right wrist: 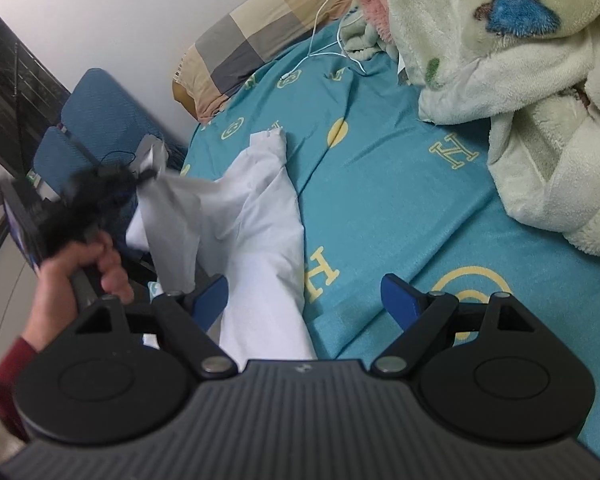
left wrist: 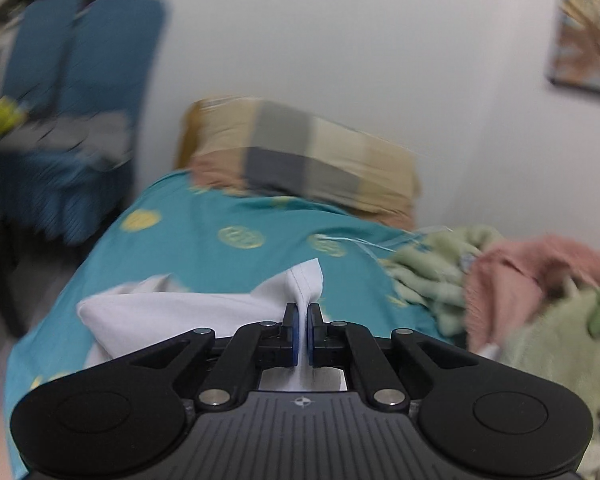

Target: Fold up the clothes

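A white garment (right wrist: 260, 208) lies in a long rumpled strip on the teal bedsheet (right wrist: 380, 184). My left gripper (left wrist: 304, 312) is shut on a bunched edge of the white garment (left wrist: 204, 312), which hangs lifted off the sheet. In the right wrist view the left gripper (right wrist: 140, 176) shows blurred at the left with cloth pulled up from it, and a hand (right wrist: 84, 276) holds its handle. My right gripper (right wrist: 305, 292) stands open just above the near end of the garment, nothing between its fingers.
A checked pillow (right wrist: 256, 36) lies at the head of the bed against the wall. A pale green fleece blanket (right wrist: 520, 80) and a pink one (left wrist: 520, 280) are heaped on the right. A white cable (right wrist: 324, 24) trails over the sheet. Blue chairs (right wrist: 100, 120) stand beside the bed.
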Demonstrator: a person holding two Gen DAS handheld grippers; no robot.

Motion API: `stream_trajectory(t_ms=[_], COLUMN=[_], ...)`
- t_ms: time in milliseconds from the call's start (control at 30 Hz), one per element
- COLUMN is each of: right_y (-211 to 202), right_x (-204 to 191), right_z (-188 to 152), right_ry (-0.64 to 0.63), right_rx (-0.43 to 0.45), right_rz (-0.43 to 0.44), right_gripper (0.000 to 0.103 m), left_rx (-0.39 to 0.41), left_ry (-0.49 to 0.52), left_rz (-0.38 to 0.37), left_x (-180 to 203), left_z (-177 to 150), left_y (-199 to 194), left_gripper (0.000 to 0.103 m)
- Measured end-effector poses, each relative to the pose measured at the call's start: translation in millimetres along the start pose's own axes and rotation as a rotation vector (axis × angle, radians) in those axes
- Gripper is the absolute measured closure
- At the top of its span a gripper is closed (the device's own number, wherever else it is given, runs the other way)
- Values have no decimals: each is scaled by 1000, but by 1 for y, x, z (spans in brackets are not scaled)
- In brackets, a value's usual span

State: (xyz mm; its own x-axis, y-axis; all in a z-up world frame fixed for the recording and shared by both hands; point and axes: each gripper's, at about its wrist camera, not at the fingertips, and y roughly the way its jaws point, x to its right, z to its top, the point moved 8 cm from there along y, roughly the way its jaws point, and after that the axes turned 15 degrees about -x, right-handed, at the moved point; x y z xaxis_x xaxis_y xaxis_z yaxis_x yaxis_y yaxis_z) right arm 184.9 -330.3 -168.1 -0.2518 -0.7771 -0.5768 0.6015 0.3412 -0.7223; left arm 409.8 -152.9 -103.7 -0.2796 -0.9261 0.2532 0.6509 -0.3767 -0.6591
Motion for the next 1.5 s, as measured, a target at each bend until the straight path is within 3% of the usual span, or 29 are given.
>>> stream_trajectory(t_ms=[167,300,433,500,667,967,1067,1267,1500], right_y=[-1,4,12,16,20,1,-10,-22,-19], right_x=[3,6,5,3,-7,-22,-28,-50,-70], right_z=[1,2,1,0,-3,-20,-32,-53,-65], right_ry=[6,6,-9,-23,-73,-172,-199,-262,-282], right_rx=[8,-5,-22,-29,-34,-35,-47,-54,-59], right_rz=[-6,-9,-12,-11,-15,-34,-40,-49,-33], right_gripper=[18,18,18,18,18,18,18,18,18], left_rx=[-95,-169,-207,-220,-270,-404,-473,-532,-628], left_ry=[136,148,152,161,136,24,-93,-156,-248], left_rz=[29,91,105,96,65,68,-29,-125,-235], left_x=[40,25,9,2,-18,-126,-165,-222,-254], left_z=[-25,-54,-71,-75,-100,-177,-202,-267,-359], left_y=[49,91,98,82,-12,-204,-247,-287,-282], left_gripper=[98,92,65,57,41,33,29,30,36])
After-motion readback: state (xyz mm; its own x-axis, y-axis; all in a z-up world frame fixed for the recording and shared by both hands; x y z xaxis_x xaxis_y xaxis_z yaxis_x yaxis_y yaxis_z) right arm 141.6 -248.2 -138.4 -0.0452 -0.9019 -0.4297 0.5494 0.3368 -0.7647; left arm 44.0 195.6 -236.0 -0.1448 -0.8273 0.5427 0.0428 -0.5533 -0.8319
